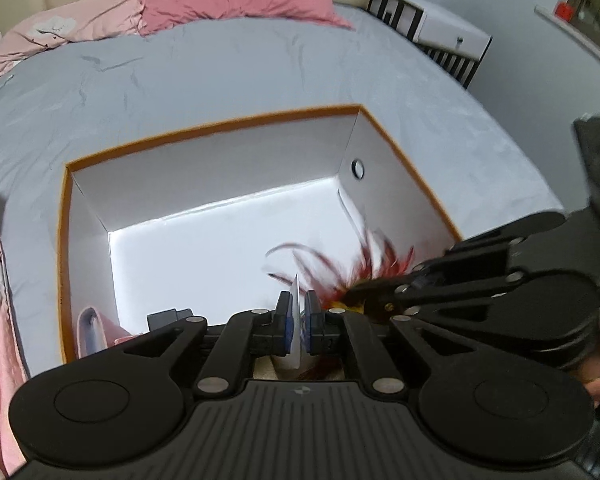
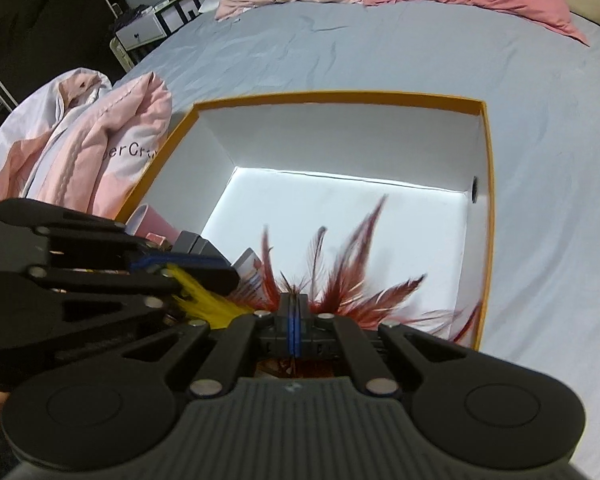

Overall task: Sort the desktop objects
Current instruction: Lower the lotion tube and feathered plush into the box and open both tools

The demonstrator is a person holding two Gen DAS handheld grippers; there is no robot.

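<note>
Both claws hang over the box's [image 1: 62, 240] near edge, the right claw [image 2: 294, 322] clamped on the feathers [image 2: 352, 264], the left claw [image 1: 298, 320] pinching a card [image 1: 296, 320]; next, release inside.

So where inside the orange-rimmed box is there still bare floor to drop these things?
The box floor is bare along the far wall and toward the wall with the round hole. The near corner is crowded by the pink cup, a small dark item and the feathers.
</note>
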